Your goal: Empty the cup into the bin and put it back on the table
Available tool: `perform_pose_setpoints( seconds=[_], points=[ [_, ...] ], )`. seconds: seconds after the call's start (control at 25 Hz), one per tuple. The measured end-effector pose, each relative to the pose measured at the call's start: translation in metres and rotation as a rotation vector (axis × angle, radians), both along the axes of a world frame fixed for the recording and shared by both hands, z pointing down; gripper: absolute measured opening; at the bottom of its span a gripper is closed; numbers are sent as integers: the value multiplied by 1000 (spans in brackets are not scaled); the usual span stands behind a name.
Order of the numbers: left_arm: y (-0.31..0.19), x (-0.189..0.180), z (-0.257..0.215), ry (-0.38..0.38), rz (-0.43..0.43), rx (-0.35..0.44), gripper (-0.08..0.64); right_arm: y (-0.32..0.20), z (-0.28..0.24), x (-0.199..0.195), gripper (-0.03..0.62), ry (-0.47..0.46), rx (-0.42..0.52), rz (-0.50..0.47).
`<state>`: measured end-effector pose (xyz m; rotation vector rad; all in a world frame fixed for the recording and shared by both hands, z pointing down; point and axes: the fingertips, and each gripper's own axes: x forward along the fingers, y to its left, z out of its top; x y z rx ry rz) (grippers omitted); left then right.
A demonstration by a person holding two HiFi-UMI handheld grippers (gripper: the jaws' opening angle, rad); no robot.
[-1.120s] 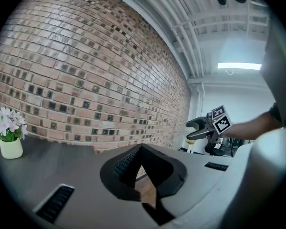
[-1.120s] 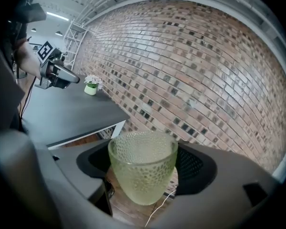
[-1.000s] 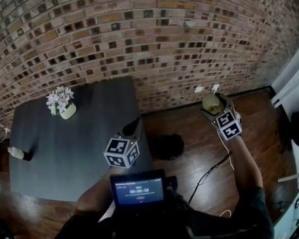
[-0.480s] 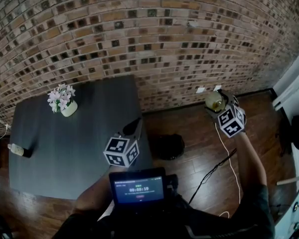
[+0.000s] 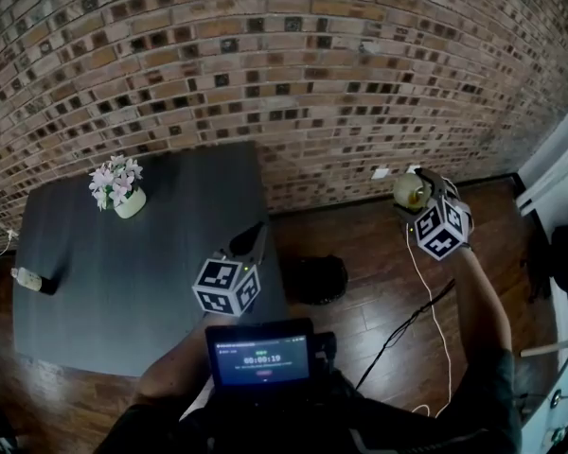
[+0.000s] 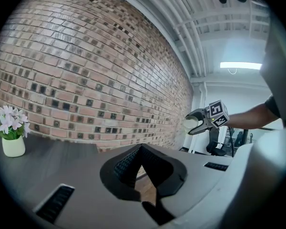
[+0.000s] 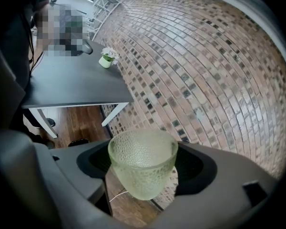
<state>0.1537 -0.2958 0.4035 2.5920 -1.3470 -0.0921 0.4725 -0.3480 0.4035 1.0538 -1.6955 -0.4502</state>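
Head view: right gripper (image 5: pixel 413 198) grips the cup (image 5: pixel 407 189) and has rolled over the last second, well right of the bin (image 5: pixel 317 278). Cup looks empty; return to table (image 5: pixel 123 282) remains. Left gripper (image 5: pixel 257 235) closed, empty.

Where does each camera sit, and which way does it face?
Head view: head-mounted, steeply down at table, bin; left gripper, right gripper, arms show.
Left gripper view: level across the table toward brick wall; own closed fingers.
Right gripper view: tilted down at wall base; fingers hold the cup.
Shared: every view shows the cup and flower pot.
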Motion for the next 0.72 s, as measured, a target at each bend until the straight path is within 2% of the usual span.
perform_pose_setpoints(
  seconds=[0.24,0.72],
  points=[
    [-1,0,2,0,-2,-1,3,-4,-2,3,393,9,21,2],
    [-1,-5,0,8,-9,0,3,-6,-22,-3,391,163,63,-21]
  ],
)
